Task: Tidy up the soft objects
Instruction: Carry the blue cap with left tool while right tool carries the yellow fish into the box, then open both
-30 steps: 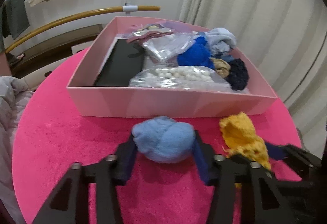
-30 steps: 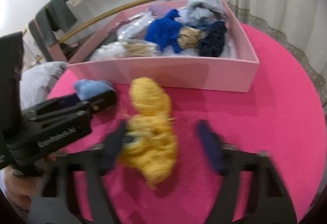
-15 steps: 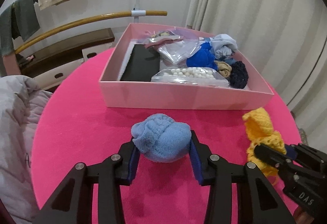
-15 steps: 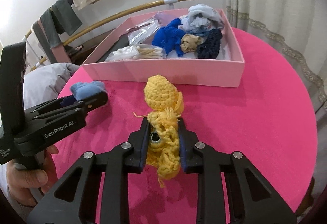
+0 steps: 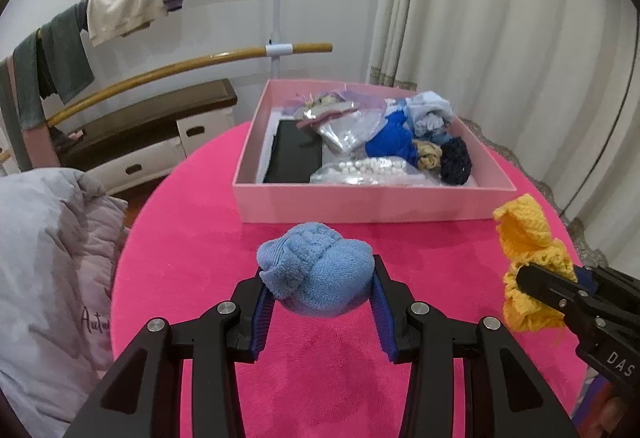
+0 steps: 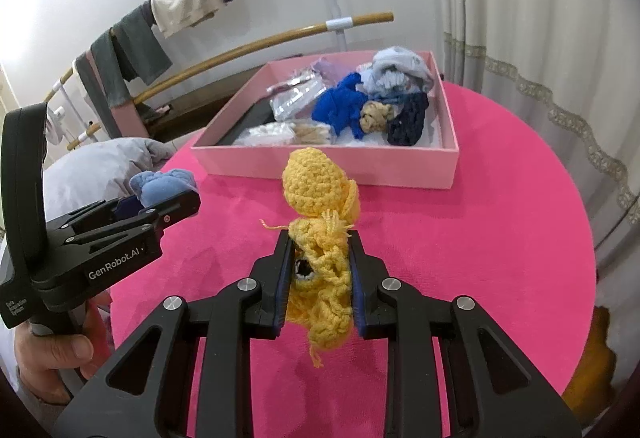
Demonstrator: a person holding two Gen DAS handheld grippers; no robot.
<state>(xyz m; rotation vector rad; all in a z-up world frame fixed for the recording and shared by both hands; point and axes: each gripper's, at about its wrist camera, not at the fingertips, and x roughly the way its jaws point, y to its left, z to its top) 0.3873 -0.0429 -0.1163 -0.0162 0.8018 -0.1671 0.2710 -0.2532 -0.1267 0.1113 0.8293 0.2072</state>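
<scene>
My left gripper (image 5: 318,288) is shut on a light blue rolled sock (image 5: 316,274) and holds it above the pink tabletop (image 5: 192,238). My right gripper (image 6: 319,262) is shut on a yellow crocheted toy (image 6: 320,222), also lifted off the table. The toy also shows in the left wrist view (image 5: 528,258), and the sock in the right wrist view (image 6: 162,184). A pink box (image 5: 372,204) stands at the far side of the table. It holds dark blue, royal blue and pale blue soft items, a tan knot, plastic bags and a black flat object.
A grey duvet (image 5: 44,258) lies left of the round table. A wooden rail rack (image 5: 240,54) with hung clothes stands behind. Curtains (image 5: 500,38) hang to the right. A yellow-brown object (image 6: 592,362) lies below the table's right edge.
Both grippers have lifted and drawn back from the box, each carrying its item. The right gripper, open around the yellow toy a second ago, has closed on it.
</scene>
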